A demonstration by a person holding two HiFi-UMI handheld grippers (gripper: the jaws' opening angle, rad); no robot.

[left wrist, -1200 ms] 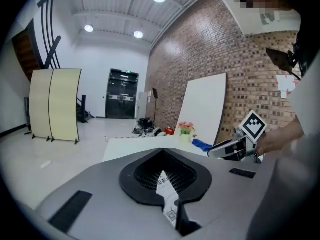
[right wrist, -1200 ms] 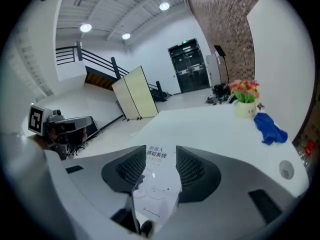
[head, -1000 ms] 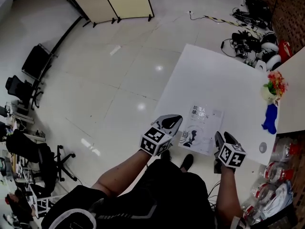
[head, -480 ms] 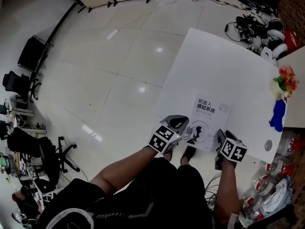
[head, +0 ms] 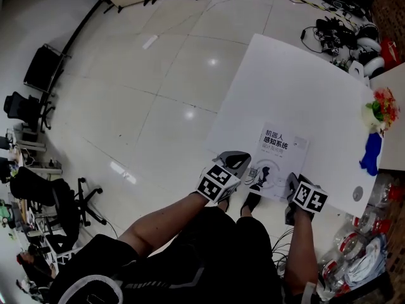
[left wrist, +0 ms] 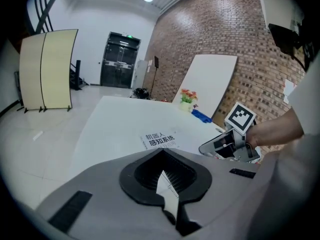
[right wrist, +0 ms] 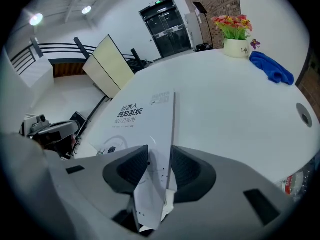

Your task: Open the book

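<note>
A white-covered book [head: 279,161] with dark printed characters lies closed near the front edge of the white table [head: 297,87]. My left gripper [head: 239,164] sits at the book's near left corner. In the left gripper view a thin white corner [left wrist: 163,183] shows pinched between the shut jaws of the left gripper [left wrist: 165,178], with the book's title [left wrist: 160,140] beyond. My right gripper [head: 292,184] is at the near right corner. In the right gripper view the right gripper [right wrist: 157,168] is shut on the cover's edge [right wrist: 152,184], which tilts up from the book [right wrist: 131,118].
A flower pot [head: 380,110], a blue cloth [head: 370,154] and a small grey disc [head: 357,194] lie at the table's right side. Plastic bottles [head: 354,258] stand below right. Cables and gear [head: 345,24] litter the floor behind the table. Office chairs [head: 38,75] stand far left.
The head view has shifted, so the book sits a little higher and to the right in it. Both grippers have kept their places at the book's near corners.
</note>
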